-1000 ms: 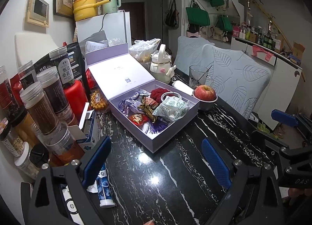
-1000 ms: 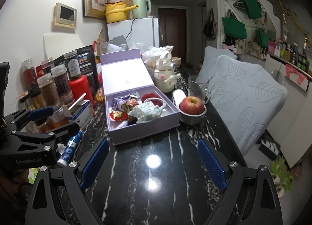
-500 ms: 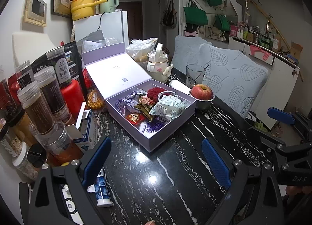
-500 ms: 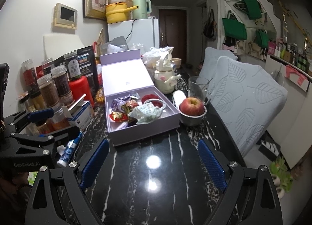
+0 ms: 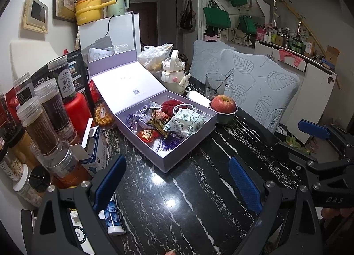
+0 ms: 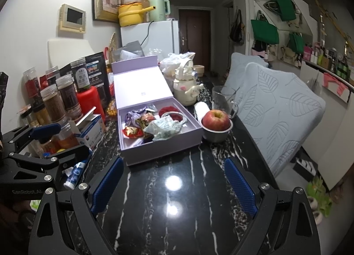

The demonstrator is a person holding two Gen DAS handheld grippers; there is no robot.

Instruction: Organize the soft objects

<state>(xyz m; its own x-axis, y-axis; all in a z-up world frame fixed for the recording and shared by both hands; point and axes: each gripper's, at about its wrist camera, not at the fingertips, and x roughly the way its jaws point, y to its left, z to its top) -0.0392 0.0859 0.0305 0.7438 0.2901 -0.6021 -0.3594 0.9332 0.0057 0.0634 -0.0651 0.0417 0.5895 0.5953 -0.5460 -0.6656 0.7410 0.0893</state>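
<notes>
Open box (image 5: 164, 157) sat mid-bench (image 5: 177, 199); jars (image 5: 39, 126) to its left, apple in bowl (image 5: 223, 105) right, teapot (image 5: 173, 73) behind, pouch (image 5: 188, 122) inside.

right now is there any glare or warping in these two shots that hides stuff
Left wrist view: two lamp reflections on the black marble table, washing out only its veins; fisheye bends the edges, corners black. Right wrist view: the same two bright spots ahead of the lilac box, whose contents stay sharp.
</notes>
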